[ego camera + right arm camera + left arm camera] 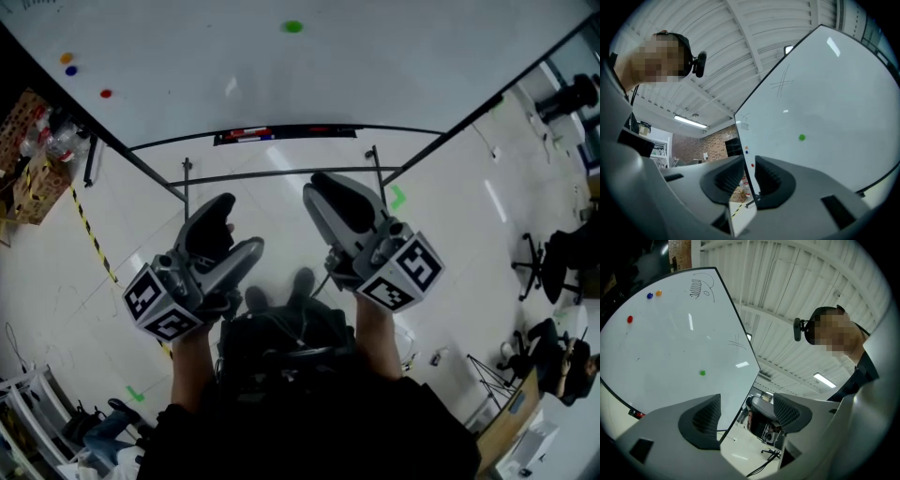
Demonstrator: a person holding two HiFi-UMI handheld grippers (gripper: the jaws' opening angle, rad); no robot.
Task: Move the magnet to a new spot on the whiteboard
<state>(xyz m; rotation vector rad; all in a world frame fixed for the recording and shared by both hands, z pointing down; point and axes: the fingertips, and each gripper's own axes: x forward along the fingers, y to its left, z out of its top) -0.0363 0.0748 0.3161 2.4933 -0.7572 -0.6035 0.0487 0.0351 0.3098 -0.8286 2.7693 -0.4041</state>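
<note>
The whiteboard point(281, 75) stands ahead of me, with a small green magnet point(293, 26) near its top middle in the head view. The same green magnet point(702, 373) shows in the left gripper view, and the green magnet point(802, 137) in the right gripper view. Both grippers are held low and away from the board, jaws pointing at it. My left gripper point(239, 225) point(745, 416) is wide open and empty. My right gripper point(319, 187) point(749, 176) has a narrow gap between its pads with nothing in it.
Orange point(67, 58), blue point(71, 70) and red point(106, 94) magnets sit at the board's left. A marker tray point(281, 134) runs along its lower edge above the stand's bars point(281, 173). Cardboard boxes point(28, 159) stand left, office chairs point(562, 253) right.
</note>
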